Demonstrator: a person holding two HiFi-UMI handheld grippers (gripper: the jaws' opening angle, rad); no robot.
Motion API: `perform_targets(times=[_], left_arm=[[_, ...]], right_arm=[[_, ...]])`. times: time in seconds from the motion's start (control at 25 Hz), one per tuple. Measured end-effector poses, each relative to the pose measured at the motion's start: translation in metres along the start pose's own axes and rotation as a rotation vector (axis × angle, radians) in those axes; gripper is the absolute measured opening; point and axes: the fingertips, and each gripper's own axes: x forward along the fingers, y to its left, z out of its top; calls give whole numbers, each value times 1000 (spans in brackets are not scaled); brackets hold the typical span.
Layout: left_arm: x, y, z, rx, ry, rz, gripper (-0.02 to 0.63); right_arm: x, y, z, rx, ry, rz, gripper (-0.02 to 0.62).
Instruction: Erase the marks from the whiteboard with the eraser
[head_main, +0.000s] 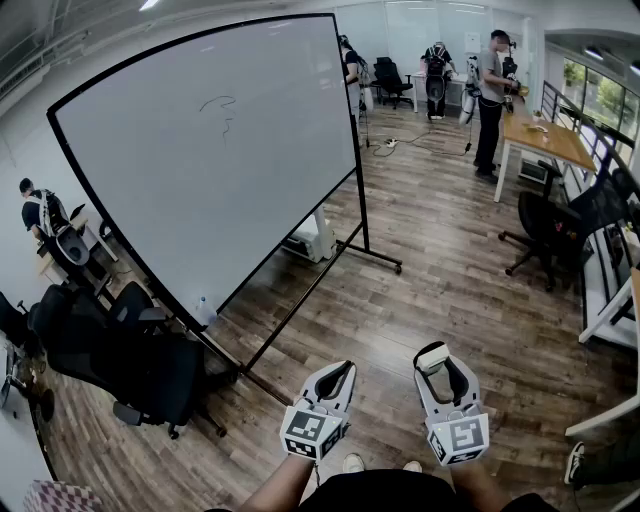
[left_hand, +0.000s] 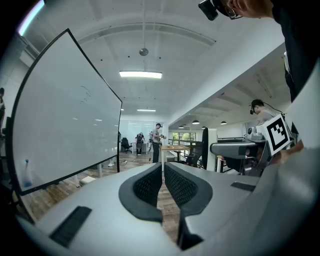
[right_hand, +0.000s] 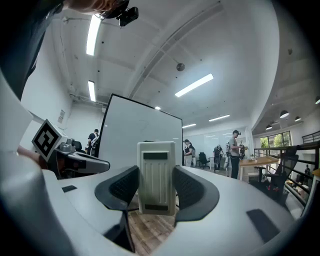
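Observation:
A large whiteboard (head_main: 210, 150) on a black wheeled stand leans across the left of the head view, with a small dark scribble (head_main: 222, 110) near its top. The board also shows in the left gripper view as the whiteboard (left_hand: 60, 120) and in the right gripper view as the whiteboard (right_hand: 142, 132). My right gripper (head_main: 436, 362) is shut on a white eraser (right_hand: 156, 177), also seen as the eraser (head_main: 432, 359). My left gripper (head_main: 337, 378) is shut with nothing between its jaws. Both hang low over the floor, well short of the board.
Black office chairs (head_main: 130, 360) crowd the floor at the board's lower left. A small bottle (head_main: 203, 310) sits on the board's ledge. A wooden desk (head_main: 545, 140) and a chair (head_main: 545, 230) stand at the right. Several people (head_main: 490, 95) work at the back.

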Motion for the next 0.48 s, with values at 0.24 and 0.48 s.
perform_targets(times=[0.24, 0.48], left_arm=[[5, 13, 7, 17, -11, -34, 28], [-4, 41, 17, 9, -58, -62, 28]], right_arm=[[20, 5, 7, 3, -15, -28, 245], [43, 20, 12, -35, -24, -45, 245]])
